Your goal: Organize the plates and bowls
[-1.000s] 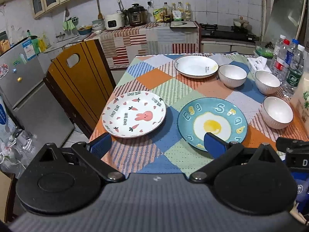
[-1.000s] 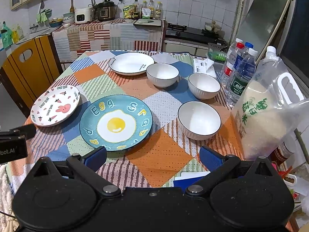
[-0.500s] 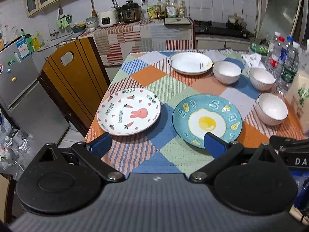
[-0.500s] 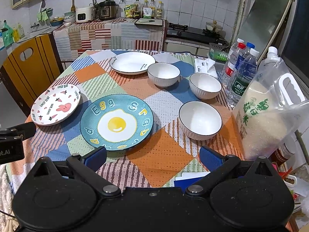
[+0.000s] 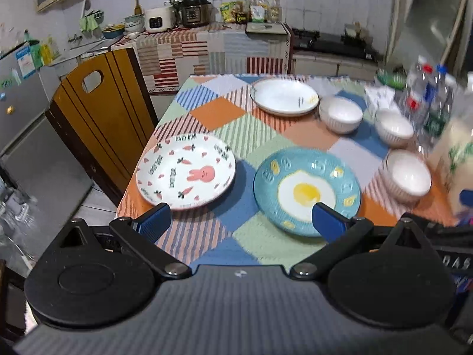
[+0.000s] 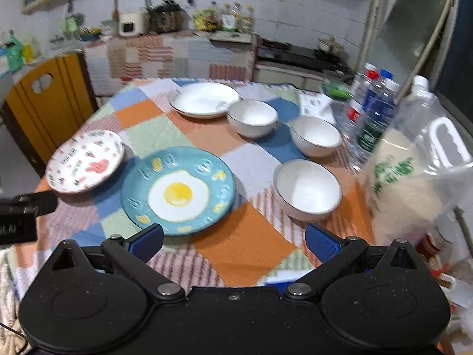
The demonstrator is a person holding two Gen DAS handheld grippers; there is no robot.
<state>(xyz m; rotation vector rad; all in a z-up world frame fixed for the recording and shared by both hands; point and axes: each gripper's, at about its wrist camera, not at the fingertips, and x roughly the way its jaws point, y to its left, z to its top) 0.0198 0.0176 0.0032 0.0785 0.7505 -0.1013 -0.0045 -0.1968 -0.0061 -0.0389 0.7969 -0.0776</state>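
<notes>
Jaws of the left gripper (image 5: pixel 241 222) stand spread wide and empty above the near edge of the table (image 5: pixel 207 109). In the left wrist view, the rabbit plate (image 5: pixel 186 176) lies just ahead of the left jaw, and the egg plate (image 5: pixel 307 190) just ahead of the right jaw, whose tip overlaps its near rim in the picture. Farther ahead, past the gap between the jaws, sits a white plate (image 5: pixel 283 97); three white bowls (image 5: pixel 340 114) run off to the right of the right jaw. Right wrist view: the right gripper (image 6: pixel 233 242) also has its jaws spread with nothing between them. Here the egg plate (image 6: pixel 179 190) lies just ahead of the left jaw, the nearest bowl (image 6: pixel 307 189) just ahead of the right jaw, and the rabbit plate (image 6: pixel 85 161) well to the left. Bottles (image 6: pixel 375 100) and a rice jug (image 6: pixel 411 174) stand to the right of the right jaw.
</notes>
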